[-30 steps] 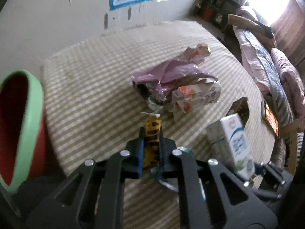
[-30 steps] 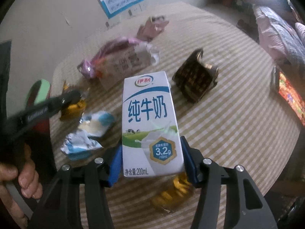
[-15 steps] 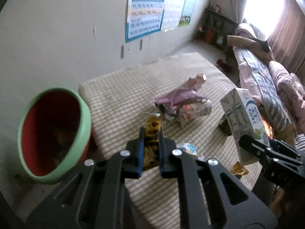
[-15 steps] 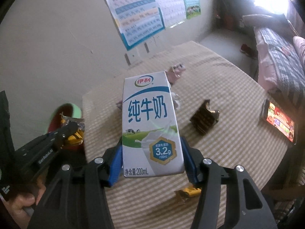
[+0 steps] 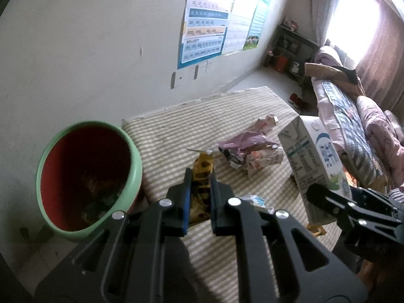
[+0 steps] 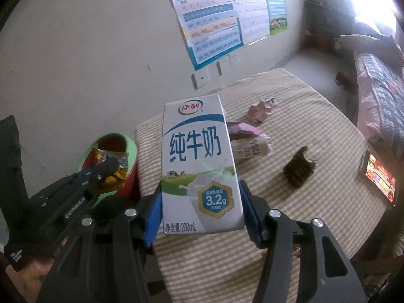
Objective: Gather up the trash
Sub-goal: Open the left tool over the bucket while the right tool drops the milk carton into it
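Crinkly yellow foil wrapper, light and limp, sits pinched between the left gripper's closed jaws beside the green-rimmed red bin, while the right gripper clamps the stiff white-and-blue milk carton low across its flat sides, probably the surest hold.

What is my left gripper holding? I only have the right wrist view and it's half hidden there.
Observer: The left gripper is shut on a yellow wrapper.
Operator: Anything in the bin?
Observer: The green-rimmed bin has dark scraps at its bottom.
Operator: What trash lies behind my carton?
Observer: A blue-and-white wrapper on the striped table, left of the milk carton in the right gripper.
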A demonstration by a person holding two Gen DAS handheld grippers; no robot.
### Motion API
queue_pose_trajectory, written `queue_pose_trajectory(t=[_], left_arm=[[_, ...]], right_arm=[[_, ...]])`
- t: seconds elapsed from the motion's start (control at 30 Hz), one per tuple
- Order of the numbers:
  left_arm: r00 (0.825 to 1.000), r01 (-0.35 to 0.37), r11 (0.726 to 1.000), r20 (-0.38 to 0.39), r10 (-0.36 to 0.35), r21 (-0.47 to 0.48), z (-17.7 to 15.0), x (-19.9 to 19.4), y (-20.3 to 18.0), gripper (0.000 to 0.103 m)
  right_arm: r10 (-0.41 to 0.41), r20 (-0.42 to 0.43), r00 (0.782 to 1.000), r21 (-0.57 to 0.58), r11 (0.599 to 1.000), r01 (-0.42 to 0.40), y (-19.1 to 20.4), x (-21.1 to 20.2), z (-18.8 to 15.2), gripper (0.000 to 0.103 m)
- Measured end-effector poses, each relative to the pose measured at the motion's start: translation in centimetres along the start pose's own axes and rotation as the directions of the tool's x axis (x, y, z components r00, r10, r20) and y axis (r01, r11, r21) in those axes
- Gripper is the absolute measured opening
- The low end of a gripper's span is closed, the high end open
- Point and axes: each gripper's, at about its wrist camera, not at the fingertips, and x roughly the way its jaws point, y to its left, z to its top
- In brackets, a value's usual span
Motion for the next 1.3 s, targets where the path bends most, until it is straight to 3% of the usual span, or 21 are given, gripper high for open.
queue_pose_trajectory(t=[0.27, 0.57, 1.0, 1.3], left_arm=[[1.000, -0.016, 1.000, 0.025, 0.016, -0.016, 0.1, -0.3, 1.6, 0.012], [0.993, -0.098, 0.990, 0.054, 0.104, -0.105, 0.7, -1.3, 6.0, 0.012], [0.967, -0.245, 0.942, 0.011, 0.254, -0.228, -0.1, -1.2, 14.5, 0.012], [0.959, -0.281, 0.924, -0.030, 0.283, -0.259, -0.1, -0.3, 17.9, 0.013]], right_arm=[[0.021, -0.038, 0.999, -0.028, 0.999, -0.022, 1.9, 1.2, 0.1, 0.054], [0.068, -0.078, 0.995, -0.071, 0.995, -0.073, 5.4, 3.3, 1.0, 0.054], [0.165, -0.192, 0.968, -0.139, 0.971, -0.193, 11.9, 8.3, 1.8, 0.054], [0.195, -0.244, 0.950, -0.190, 0.951, -0.244, 16.0, 11.7, 3.5, 0.054]])
